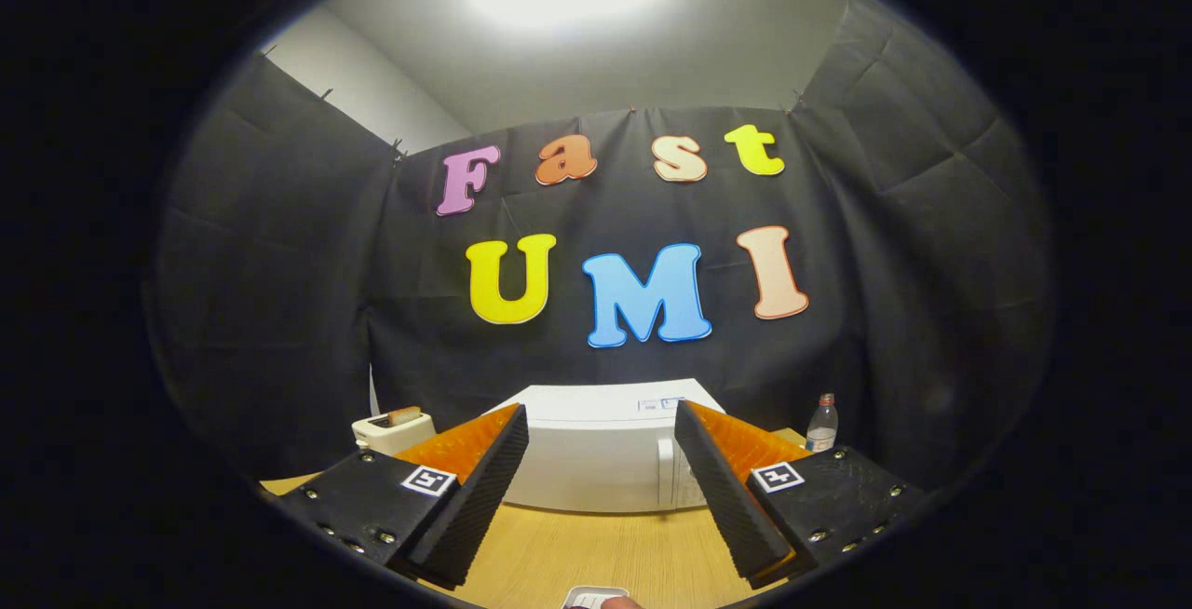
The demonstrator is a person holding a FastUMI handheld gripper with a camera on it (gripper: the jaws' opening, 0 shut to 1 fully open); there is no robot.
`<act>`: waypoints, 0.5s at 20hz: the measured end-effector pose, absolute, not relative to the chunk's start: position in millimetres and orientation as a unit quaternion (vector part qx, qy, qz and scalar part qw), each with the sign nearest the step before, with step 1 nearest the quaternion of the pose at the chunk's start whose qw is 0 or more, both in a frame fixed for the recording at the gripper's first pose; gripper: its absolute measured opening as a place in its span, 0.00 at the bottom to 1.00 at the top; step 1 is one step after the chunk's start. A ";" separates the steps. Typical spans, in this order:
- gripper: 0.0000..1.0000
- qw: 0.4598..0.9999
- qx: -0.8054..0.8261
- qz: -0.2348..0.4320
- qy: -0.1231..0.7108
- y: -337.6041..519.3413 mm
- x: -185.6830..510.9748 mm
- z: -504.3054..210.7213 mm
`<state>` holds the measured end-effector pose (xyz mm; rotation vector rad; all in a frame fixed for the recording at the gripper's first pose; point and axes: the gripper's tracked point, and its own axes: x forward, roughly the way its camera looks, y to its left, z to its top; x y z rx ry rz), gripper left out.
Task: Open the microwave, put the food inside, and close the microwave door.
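A white microwave [596,451] stands on the wooden table [596,553] beyond my fingers, its door closed and its handle [665,471] on the right side of the door. My gripper [602,423] is open, held above the table, with nothing between its fingers. The microwave shows through the gap between them. Just below the fingers, at the near table edge, a small white dish [596,598] with something reddish on it peeks in; most of it is hidden.
A white toaster [395,430] with bread in it sits left of the microwave. A clear plastic bottle [822,425] stands to the microwave's right. Black cloth walls close in the back and both sides.
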<state>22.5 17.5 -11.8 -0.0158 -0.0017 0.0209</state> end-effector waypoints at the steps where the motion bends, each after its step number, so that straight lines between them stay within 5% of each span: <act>1: 0.99 1.000 -0.009 0.008 0.002 11.1 26.8 -13.4; 10: 0.99 1.000 0.000 0.006 0.017 -28.2 84.8 -32.9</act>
